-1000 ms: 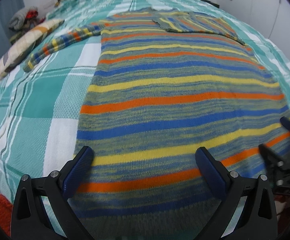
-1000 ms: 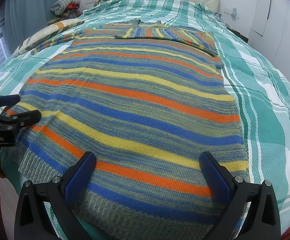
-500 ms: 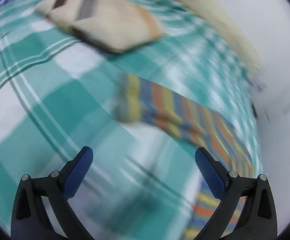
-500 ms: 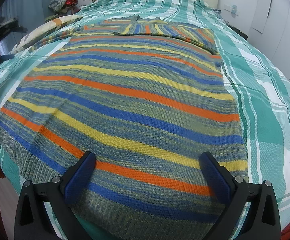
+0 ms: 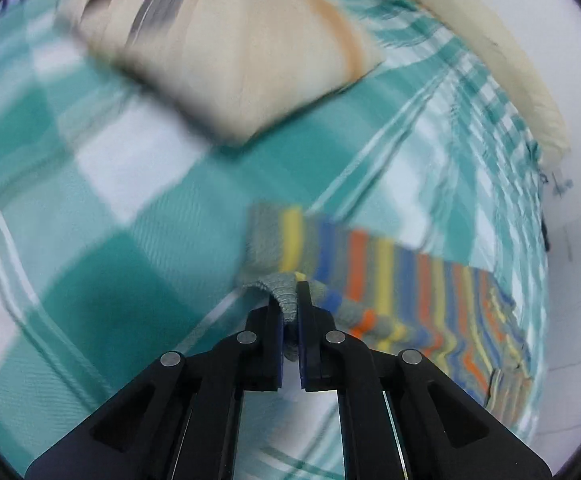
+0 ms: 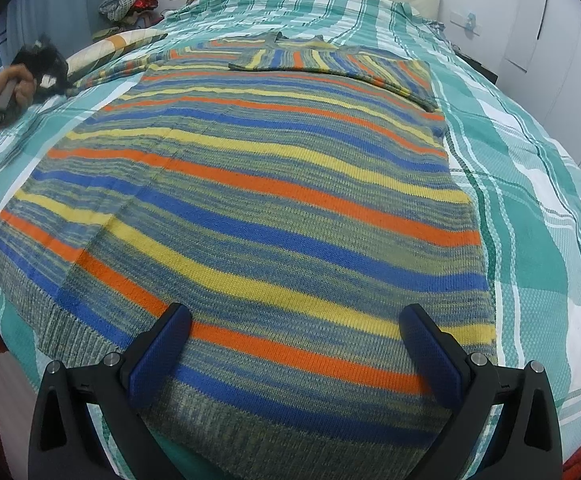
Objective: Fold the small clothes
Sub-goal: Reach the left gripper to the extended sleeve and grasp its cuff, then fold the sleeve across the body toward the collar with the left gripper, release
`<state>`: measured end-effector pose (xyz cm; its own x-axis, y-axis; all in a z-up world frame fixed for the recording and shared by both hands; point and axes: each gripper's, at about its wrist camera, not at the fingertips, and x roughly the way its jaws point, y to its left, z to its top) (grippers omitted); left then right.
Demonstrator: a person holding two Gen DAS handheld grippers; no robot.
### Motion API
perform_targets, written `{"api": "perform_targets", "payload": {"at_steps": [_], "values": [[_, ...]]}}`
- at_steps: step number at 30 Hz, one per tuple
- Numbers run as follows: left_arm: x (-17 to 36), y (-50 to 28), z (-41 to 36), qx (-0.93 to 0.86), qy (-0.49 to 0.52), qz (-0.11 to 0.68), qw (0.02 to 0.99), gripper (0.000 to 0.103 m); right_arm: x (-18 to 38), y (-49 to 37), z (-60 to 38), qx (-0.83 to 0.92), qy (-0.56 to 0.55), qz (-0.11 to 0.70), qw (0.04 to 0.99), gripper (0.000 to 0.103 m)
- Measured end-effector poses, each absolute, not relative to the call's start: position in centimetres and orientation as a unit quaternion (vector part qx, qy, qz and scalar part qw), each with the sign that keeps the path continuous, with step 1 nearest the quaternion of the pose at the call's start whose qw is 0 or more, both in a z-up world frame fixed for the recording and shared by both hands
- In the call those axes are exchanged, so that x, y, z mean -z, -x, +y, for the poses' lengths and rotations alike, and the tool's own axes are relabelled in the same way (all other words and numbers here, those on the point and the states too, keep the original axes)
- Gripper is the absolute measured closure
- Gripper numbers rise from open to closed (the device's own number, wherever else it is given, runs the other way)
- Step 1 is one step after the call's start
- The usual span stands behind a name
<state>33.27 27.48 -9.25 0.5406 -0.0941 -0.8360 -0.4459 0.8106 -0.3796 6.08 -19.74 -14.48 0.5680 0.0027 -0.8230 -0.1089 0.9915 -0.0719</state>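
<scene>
The left gripper (image 5: 289,312) has its jaws pressed nearly together on the grey ribbed cuff (image 5: 284,294) of the striped sweater's left sleeve (image 5: 370,276), a fold of the knit bunched between the blue pads. In the right wrist view this gripper shows far off at the left edge of the bed, held in the person's left hand (image 6: 10,92). The right gripper (image 6: 294,344) hovers with its jaws spread wide over the hem, gripping nothing.

The striped sweater (image 6: 258,200) lies flat, front down or up cannot be told, on the teal plaid bedspread (image 6: 530,208), its right sleeve (image 6: 330,66) already laid across the chest. A cream pillow (image 5: 226,52) sits just beyond the held cuff.

The step in hand looks to be folding the left sleeve in. To do it well, the cuff should be lifted only enough to clear the bedspread, then carried across toward the opposite shoulder so the sleeve creases at the armhole and lies level with the other one. The right gripper could pin the body near the shoulder, since loose knit tends to drag. Released early, the sleeve would likely slump into a twist.
</scene>
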Motion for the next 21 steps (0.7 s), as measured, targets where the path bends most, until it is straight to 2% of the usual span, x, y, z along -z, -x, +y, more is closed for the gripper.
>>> {"api": "perform_targets", "payload": {"at_steps": [3,8,11,14,16,18,19,21], "values": [[3.4,-34.5,22.9,-0.075,0.203,0.441,0.871,0.100,14.5,-6.1,-19.7,-0.032,0.057,0.465,0.883,0.000],[-4.3,-34.9,9.2,0.053,0.070,0.395,0.914,0.100,14.4,-6.3,-19.6,-0.032,0.057,0.470,0.880,0.000],[-4.8,-34.4,0.5,0.126,0.017,0.389,0.912,0.100,14.4,-6.4,-19.6,-0.032,0.056,0.471,0.880,0.000],[-1.4,-34.3,-8.0,0.167,-0.035,0.403,0.899,0.099,14.4,-6.4,-19.5,-0.033,0.057,0.471,0.879,0.000],[2.2,-34.1,-12.1,0.188,-0.062,0.431,0.881,0.092,14.4,-6.4,-19.5,-0.033,0.056,0.471,0.880,0.000],[6.9,-32.9,-15.2,0.186,-0.096,0.481,0.852,0.071,14.4,-6.4,-19.5,-0.034,0.057,0.471,0.879,0.000],[8.8,-31.7,-16.3,0.176,-0.116,0.496,0.842,0.057,14.4,-6.4,-19.5,-0.035,0.057,0.471,0.879,0.000],[10.1,-28.4,-17.1,0.185,-0.140,0.489,0.841,0.037,14.4,-6.3,-19.6,-0.036,0.057,0.471,0.880,0.000]]}}
